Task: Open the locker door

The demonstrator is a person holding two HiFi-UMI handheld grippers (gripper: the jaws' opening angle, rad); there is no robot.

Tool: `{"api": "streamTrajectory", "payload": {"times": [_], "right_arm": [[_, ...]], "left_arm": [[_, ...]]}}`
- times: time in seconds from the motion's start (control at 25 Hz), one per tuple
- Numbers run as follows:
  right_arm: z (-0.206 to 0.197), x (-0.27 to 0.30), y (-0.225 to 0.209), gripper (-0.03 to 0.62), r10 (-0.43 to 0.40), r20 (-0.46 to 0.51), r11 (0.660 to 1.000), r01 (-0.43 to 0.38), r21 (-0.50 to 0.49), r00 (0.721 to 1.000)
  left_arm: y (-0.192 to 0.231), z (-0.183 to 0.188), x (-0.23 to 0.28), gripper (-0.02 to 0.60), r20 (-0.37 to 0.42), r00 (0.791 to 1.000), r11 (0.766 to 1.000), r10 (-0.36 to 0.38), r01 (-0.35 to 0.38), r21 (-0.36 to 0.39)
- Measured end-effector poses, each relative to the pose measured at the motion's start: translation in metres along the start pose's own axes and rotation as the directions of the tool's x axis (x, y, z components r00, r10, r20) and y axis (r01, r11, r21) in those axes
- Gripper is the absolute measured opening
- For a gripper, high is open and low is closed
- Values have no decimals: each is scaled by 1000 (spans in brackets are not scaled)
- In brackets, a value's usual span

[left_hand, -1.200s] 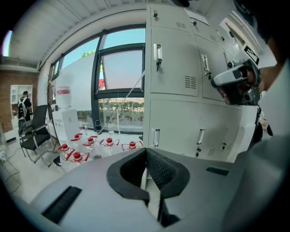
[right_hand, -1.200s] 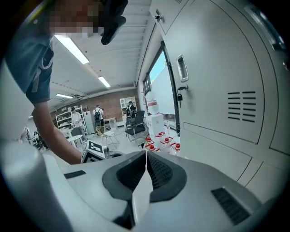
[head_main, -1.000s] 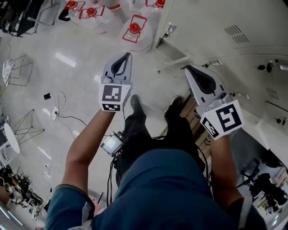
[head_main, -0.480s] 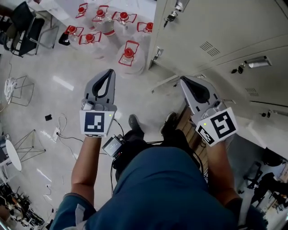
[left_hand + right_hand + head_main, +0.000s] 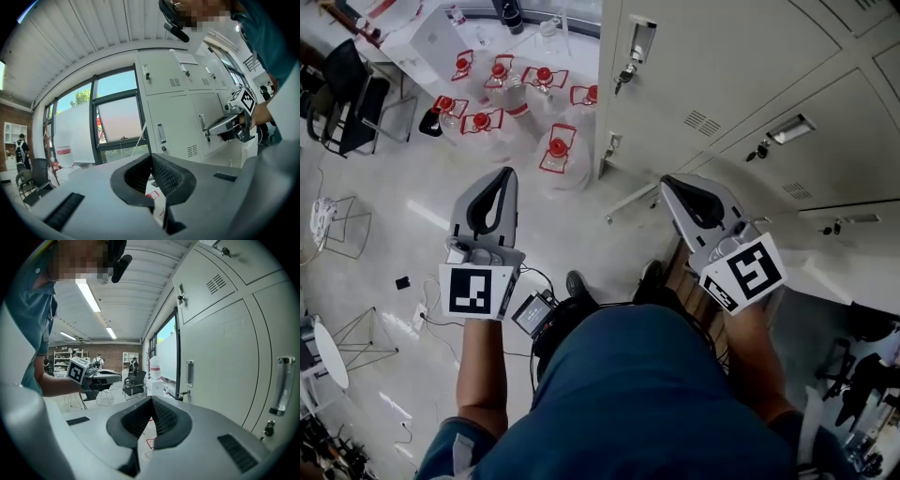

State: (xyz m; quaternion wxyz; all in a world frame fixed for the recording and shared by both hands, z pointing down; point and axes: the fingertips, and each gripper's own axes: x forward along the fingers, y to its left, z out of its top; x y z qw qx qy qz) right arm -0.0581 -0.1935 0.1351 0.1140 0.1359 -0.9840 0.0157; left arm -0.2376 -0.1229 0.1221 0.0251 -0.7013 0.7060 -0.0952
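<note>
Since my left gripper (image 5: 502,176) and right gripper (image 5: 668,181) are both pressed together, empty, I may just knock the pale grey metal locker door (image 5: 220,348) instead of catching its silver pull handle (image 5: 190,372)

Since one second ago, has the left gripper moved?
Yes. The left gripper now sits further left of the red-capped jug on the floor and looks larger, so it has come up toward the head camera.
</note>
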Motion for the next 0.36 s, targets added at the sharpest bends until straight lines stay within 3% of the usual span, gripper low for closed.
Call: {"api": "streamTrajectory", "payload": {"times": [0.36], "right_arm": [[8, -32, 5, 35, -47, 3, 999, 47, 6, 999]], "left_arm": [[-7, 41, -22, 17, 40, 999, 999, -34, 33, 18]]}}
